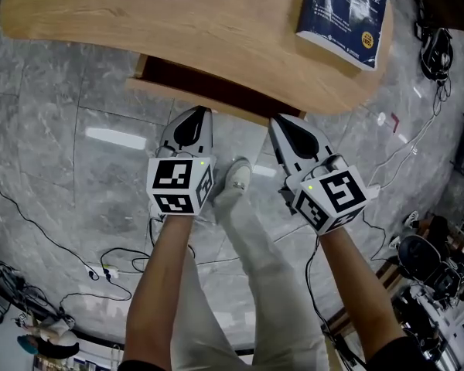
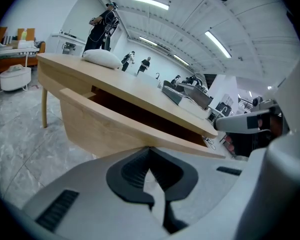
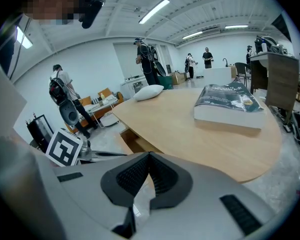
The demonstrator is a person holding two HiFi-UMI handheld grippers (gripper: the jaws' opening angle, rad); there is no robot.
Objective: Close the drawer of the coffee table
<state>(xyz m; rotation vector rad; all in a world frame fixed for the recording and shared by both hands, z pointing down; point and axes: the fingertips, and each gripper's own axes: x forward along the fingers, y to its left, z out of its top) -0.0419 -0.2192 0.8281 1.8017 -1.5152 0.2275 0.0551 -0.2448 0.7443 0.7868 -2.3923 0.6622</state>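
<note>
A robotics lab, by the look of it: strip lights point(image 2: 149, 1) overhead, cables point(image 1: 108, 273) trailing across grey floor tiles point(image 1: 62, 130), people point(image 3: 146, 59) wearing rigs, and benches point(image 2: 20, 46) with equipment.

A wooden coffee table point(image 1: 178, 22) on a grey tiled floor point(image 1: 62, 130) carries a book point(image 1: 344, 10) and a white pillow point(image 2: 102, 59).

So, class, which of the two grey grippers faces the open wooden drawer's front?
The left gripper, jaws shut, squarely before the light wooden drawer front; the right gripper aims past the drawer's end at the tabletop.
</note>
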